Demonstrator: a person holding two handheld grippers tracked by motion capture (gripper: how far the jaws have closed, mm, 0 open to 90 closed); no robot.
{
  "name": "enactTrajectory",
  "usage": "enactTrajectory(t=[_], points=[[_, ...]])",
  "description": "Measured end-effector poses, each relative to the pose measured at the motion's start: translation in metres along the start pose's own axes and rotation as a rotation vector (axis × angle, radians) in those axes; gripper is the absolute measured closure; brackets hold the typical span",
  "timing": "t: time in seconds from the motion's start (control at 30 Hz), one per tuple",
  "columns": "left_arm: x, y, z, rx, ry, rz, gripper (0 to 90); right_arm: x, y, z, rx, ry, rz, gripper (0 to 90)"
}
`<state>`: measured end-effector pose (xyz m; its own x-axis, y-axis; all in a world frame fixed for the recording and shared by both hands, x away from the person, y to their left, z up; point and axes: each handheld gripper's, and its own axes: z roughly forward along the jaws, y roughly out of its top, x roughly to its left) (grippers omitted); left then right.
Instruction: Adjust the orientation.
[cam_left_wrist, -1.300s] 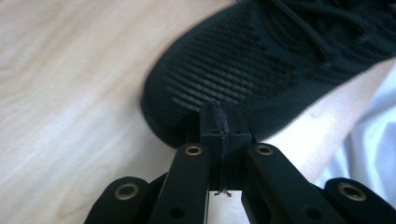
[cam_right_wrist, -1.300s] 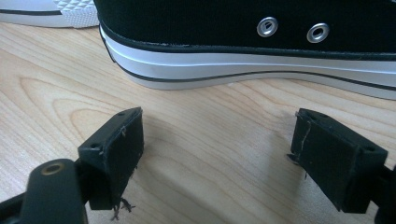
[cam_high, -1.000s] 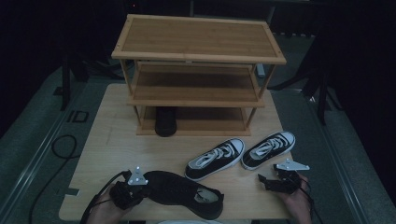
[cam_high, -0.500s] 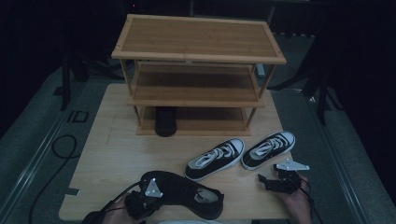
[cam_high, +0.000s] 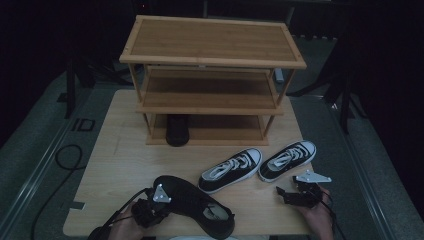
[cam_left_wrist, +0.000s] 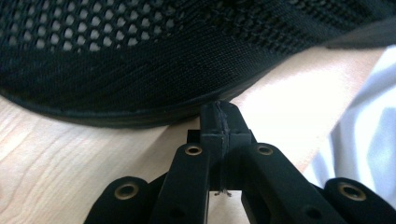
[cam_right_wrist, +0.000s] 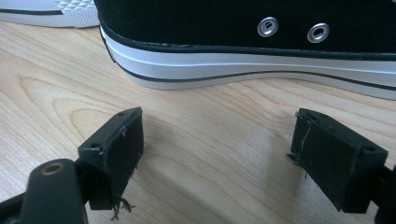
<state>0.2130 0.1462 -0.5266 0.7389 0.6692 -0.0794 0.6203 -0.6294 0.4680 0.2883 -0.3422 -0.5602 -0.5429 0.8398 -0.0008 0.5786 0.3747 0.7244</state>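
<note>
High view: my left gripper (cam_high: 150, 212) has slid right and down, jaws pinched together, empty, tips touching the mesh shoe (cam_high: 195, 205). Right gripper (cam_right_wrist: 219, 158) waits wide before the sneaker (cam_right_wrist: 261, 42); I judge a nudge comes next.

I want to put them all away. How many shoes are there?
4. A black mesh shoe lies at the table's near edge, two black-and-white sneakers sit right of it, and a dark shoe is on the rack's bottom shelf. More may be hidden.
</note>
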Motion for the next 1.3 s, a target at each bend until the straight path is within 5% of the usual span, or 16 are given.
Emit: enactTrajectory(t=[0.27, 0.6, 1.07, 1.3], points=[[0.017, 0.005, 0.002, -0.011, 0.063, -0.067, 90.0, 0.0, 0.0, 0.0, 0.0, 0.0, 0.001, 17.0], [0.037, 0.027, 0.012, -0.016, 0.112, -0.087, 90.0, 0.0, 0.0, 0.0, 0.0, 0.0, 0.001, 17.0], [0.056, 0.074, 0.04, -0.061, 0.042, -0.057, 90.0, 0.0, 0.0, 0.0, -0.001, 0.0, 0.001, 17.0], [0.063, 0.079, 0.04, -0.085, 0.016, -0.075, 90.0, 0.0, 0.0, 0.0, -0.001, 0.0, 0.002, 17.0]])
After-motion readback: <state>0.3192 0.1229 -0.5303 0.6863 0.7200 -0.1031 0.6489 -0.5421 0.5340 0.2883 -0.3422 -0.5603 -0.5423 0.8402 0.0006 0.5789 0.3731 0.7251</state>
